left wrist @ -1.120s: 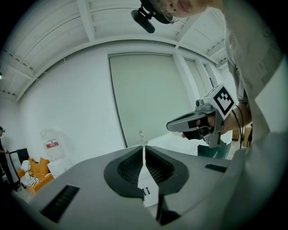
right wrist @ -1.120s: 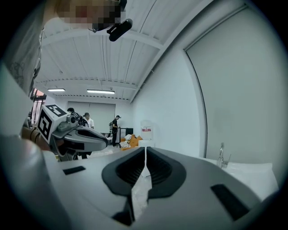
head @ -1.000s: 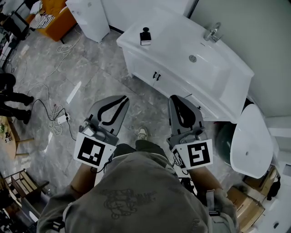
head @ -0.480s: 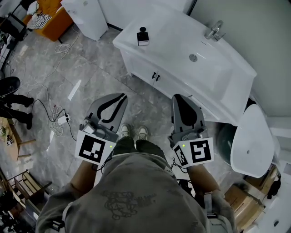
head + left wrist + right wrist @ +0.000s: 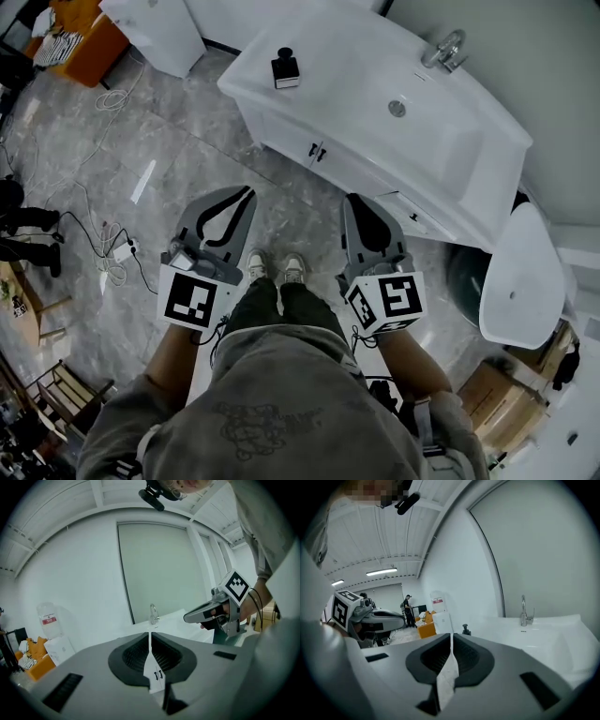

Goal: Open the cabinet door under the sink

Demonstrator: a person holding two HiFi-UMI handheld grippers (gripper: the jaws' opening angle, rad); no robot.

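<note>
The white sink vanity (image 5: 375,84) stands ahead of me, with the faucet (image 5: 444,49) at its back. Its cabinet doors (image 5: 300,141) below the counter are closed, and two small black handles (image 5: 315,151) sit side by side. My left gripper (image 5: 246,194) is held over the floor short of the doors, jaws shut and empty. My right gripper (image 5: 359,200) is level with it, also shut and empty. In the left gripper view the shut left gripper (image 5: 150,635) points at the vanity, and the handles (image 5: 157,674) show through the slit. The right gripper view has the right gripper (image 5: 451,637) shut and the faucet (image 5: 525,612) beyond.
A small black bottle (image 5: 284,67) stands on the counter's left end. A white toilet (image 5: 520,277) is at the right with a cardboard box (image 5: 502,403) beside it. Cables and a power strip (image 5: 117,251) lie on the grey floor at left. My shoes (image 5: 274,268) are between the grippers.
I have stepped toward the vanity and both feet now stand together. The grippers have come slightly closer to the cabinet doors. Both stay shut.
</note>
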